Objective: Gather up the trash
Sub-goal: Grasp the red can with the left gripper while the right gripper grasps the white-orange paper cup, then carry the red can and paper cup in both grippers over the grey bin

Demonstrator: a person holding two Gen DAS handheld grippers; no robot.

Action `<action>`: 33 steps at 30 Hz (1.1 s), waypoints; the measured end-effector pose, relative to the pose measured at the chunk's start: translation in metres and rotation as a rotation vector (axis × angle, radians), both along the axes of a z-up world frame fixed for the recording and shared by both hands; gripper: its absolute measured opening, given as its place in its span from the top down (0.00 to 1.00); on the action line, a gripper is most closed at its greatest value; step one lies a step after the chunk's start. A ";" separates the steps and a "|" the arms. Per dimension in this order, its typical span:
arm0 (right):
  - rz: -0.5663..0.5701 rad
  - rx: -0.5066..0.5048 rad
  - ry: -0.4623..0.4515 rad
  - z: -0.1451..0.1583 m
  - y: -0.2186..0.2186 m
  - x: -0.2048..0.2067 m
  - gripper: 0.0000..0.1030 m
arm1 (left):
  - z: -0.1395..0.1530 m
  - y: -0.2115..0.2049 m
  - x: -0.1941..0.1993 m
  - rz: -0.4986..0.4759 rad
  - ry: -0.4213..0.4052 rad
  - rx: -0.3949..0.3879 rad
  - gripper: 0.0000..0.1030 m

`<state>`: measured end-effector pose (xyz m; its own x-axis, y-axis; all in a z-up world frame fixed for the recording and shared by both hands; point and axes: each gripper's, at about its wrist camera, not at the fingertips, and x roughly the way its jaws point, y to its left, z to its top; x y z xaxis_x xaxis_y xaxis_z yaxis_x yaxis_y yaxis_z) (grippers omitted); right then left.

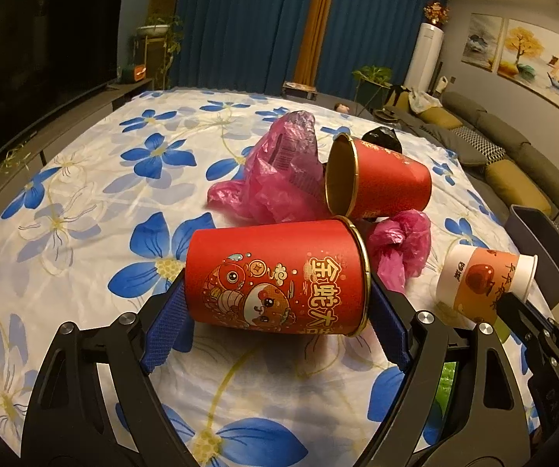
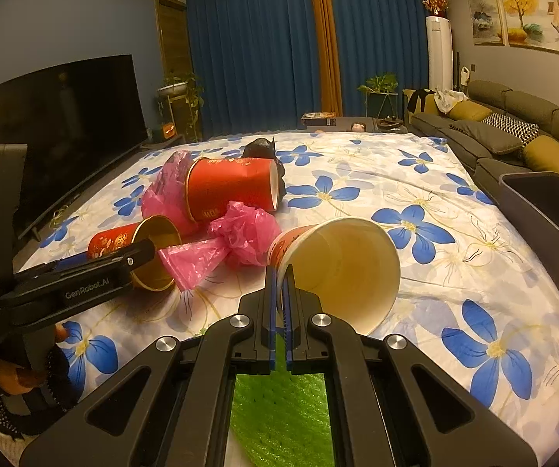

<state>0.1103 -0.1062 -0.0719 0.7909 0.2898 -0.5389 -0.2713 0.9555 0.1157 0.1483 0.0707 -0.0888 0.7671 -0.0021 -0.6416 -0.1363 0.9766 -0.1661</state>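
A red paper cup with a cartoon print [image 1: 279, 276] lies on its side between the fingers of my left gripper [image 1: 275, 311], which is shut on its two ends; it also shows in the right wrist view [image 2: 139, 249]. My right gripper [image 2: 279, 292] is shut on the rim of a white and orange paper cup [image 2: 341, 264], also seen in the left wrist view [image 1: 482, 280]. A second red cup [image 1: 380, 179] lies on its side behind. Crumpled pink plastic bags [image 1: 275, 171] [image 2: 240, 233] and a black bag [image 1: 382, 138] lie around it.
Everything lies on a white cloth with blue flowers [image 1: 85, 194]. A grey bin [image 2: 548, 218] stands at the right edge, with a sofa [image 2: 513, 128] behind it. A TV [image 2: 57, 124] stands on the left.
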 end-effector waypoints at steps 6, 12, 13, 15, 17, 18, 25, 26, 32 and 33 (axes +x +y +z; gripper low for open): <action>-0.012 0.013 -0.024 0.008 -0.007 -0.005 0.96 | 0.012 0.003 -0.011 0.011 -0.036 -0.009 0.19; -0.031 0.029 -0.074 0.024 -0.018 -0.013 0.96 | 0.032 0.011 -0.029 0.028 -0.092 -0.021 0.19; -0.034 0.030 -0.083 0.027 -0.021 -0.015 0.96 | 0.035 0.011 -0.032 0.029 -0.102 -0.022 0.19; -0.039 0.034 -0.097 0.031 -0.025 -0.018 0.96 | 0.042 0.010 -0.037 0.030 -0.118 -0.021 0.19; -0.045 0.035 -0.112 0.036 -0.029 -0.020 0.96 | 0.047 0.008 -0.041 0.025 -0.133 -0.020 0.19; -0.048 0.034 -0.120 0.038 -0.032 -0.022 0.96 | 0.050 0.005 -0.043 0.021 -0.140 -0.018 0.19; -0.070 0.021 -0.161 0.050 -0.051 -0.031 0.96 | 0.066 -0.020 -0.046 -0.036 -0.167 -0.008 0.19; -0.073 0.022 -0.163 0.051 -0.053 -0.031 0.96 | 0.067 -0.025 -0.046 -0.047 -0.169 -0.007 0.19; -0.114 0.017 -0.180 0.056 -0.079 -0.034 0.96 | 0.074 -0.066 -0.038 -0.135 -0.179 0.005 0.19; -0.122 0.016 -0.182 0.056 -0.083 -0.034 0.96 | 0.075 -0.072 -0.037 -0.146 -0.180 0.007 0.19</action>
<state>0.0761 -0.1892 -0.0157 0.9047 0.1930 -0.3798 -0.1713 0.9811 0.0903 0.1117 -0.0012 -0.0142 0.8610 -0.1177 -0.4947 0.0379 0.9850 -0.1683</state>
